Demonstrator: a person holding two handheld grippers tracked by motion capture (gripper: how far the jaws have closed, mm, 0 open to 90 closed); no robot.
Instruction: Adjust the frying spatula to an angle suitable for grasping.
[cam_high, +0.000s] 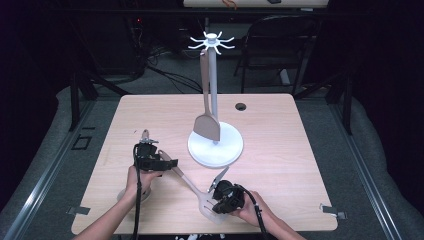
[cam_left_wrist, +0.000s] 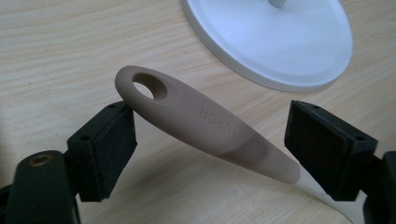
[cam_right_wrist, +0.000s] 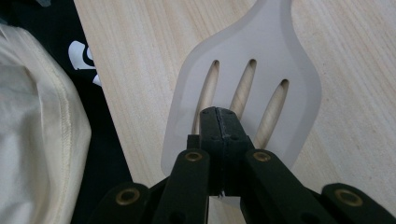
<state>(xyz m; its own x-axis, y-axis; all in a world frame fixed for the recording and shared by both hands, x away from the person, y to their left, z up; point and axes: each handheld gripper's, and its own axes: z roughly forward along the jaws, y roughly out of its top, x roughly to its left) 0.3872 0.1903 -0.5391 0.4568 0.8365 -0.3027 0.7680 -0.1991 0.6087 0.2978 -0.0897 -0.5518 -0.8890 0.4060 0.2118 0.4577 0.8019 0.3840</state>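
Note:
A slotted spatula with a tan handle lies slantwise across the near part of the table. My right gripper is shut on the near edge of its pale slotted blade. The handle end, with its hanging hole, is raised a little off the wood. It lies between the jaws of my left gripper, which stand open; the right pad is clear of it. A white utensil stand rises mid-table, with a solid tan spatula hanging from its hooked top.
The stand's round white base is just beyond the left gripper. A cable hole sits at the table's far side and a dark chair stands behind. The table's near edge and the person's pale clothing are close to the right gripper.

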